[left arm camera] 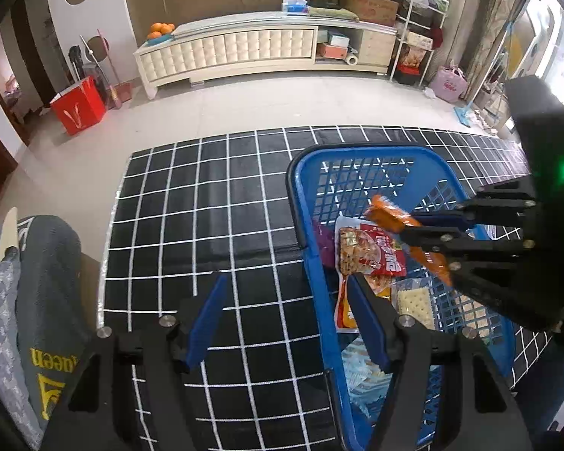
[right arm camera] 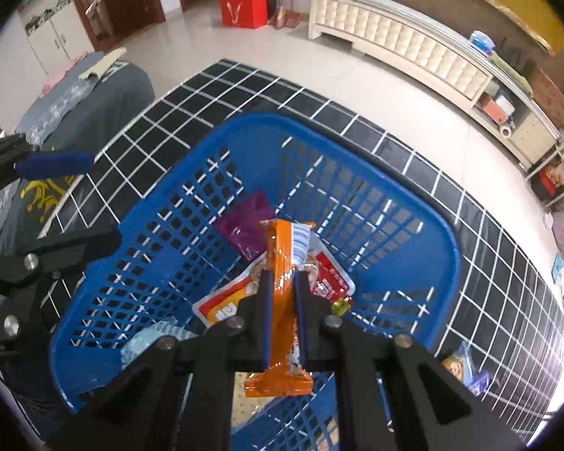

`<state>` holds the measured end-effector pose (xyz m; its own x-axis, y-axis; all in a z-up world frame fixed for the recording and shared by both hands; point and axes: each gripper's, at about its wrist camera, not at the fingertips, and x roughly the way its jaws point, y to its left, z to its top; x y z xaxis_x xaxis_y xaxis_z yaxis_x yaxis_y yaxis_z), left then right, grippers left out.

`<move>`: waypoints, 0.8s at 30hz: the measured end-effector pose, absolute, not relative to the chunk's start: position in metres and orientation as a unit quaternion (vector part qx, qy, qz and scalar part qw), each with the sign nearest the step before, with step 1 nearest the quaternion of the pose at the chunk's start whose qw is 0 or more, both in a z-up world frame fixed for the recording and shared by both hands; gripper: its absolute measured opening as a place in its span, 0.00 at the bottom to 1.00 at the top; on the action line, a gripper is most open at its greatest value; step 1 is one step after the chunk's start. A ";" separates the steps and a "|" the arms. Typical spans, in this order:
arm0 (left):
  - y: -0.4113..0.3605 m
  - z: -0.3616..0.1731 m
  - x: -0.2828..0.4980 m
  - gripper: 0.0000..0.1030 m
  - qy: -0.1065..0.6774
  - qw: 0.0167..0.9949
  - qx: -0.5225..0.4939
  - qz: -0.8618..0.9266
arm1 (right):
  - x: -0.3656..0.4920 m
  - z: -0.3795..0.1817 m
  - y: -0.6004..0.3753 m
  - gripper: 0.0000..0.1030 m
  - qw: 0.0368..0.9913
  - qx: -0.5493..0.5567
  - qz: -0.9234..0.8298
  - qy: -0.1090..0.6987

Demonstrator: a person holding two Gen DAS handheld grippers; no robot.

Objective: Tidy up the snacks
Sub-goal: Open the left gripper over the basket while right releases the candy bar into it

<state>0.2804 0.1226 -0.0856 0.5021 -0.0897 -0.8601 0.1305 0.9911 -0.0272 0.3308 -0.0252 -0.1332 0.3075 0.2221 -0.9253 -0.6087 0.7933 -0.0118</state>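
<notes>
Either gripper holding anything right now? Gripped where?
The right gripper holds the orange snack packet, its fingers clamped across the packet's middle, above the blue basket. The left gripper is open, with nothing in it.

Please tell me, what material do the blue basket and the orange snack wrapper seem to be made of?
Blue basket: likely moulded rigid plastic, smooth and slightly glossy, with a regular lattice of holes in its walls. Orange snack wrapper, clamped in the right claw: probably thin plastic or foil film; it is shiny, creased, and has crimped, sealed ends.
</notes>
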 end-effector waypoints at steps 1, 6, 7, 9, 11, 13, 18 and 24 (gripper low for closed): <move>0.122 -0.088 0.282 0.62 0.495 0.866 0.020 -0.066 | 0.331 -0.136 -0.023 0.14 0.786 -0.191 0.266 0.525; 0.121 -0.100 0.288 0.62 0.497 0.865 0.017 -0.071 | 0.338 -0.151 -0.017 0.14 0.780 -0.201 0.263 0.531; 0.122 -0.102 0.289 0.62 0.498 0.864 0.015 -0.068 | 0.338 -0.152 -0.018 0.14 0.780 -0.201 0.263 0.532; 0.124 -0.107 0.293 0.62 0.503 0.862 0.010 -0.067 | 0.340 -0.155 -0.018 0.14 0.778 -0.203 0.263 0.533; 0.124 -0.110 0.294 0.62 0.507 0.859 0.011 -0.068 | 0.341 -0.156 -0.020 0.14 0.779 -0.207 0.261 0.532; 0.125 -0.111 0.295 0.62 0.508 0.859 0.011 -0.067 | 0.341 -0.156 -0.021 0.14 0.780 -0.207 0.261 0.530; 0.127 -0.112 0.297 0.62 0.507 0.859 0.009 -0.062 | 0.343 -0.154 -0.020 0.14 0.787 -0.217 0.251 0.521; 0.127 -0.111 0.294 0.62 0.507 0.860 0.007 -0.057 | 0.340 -0.141 -0.019 0.18 0.792 -0.214 0.254 0.512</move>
<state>0.2945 0.1267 -0.1108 0.4798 -0.0911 -0.8727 0.1056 0.9934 -0.0457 0.3395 -0.0194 -0.1406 0.3458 0.1828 -0.9203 -0.6214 0.7795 -0.0786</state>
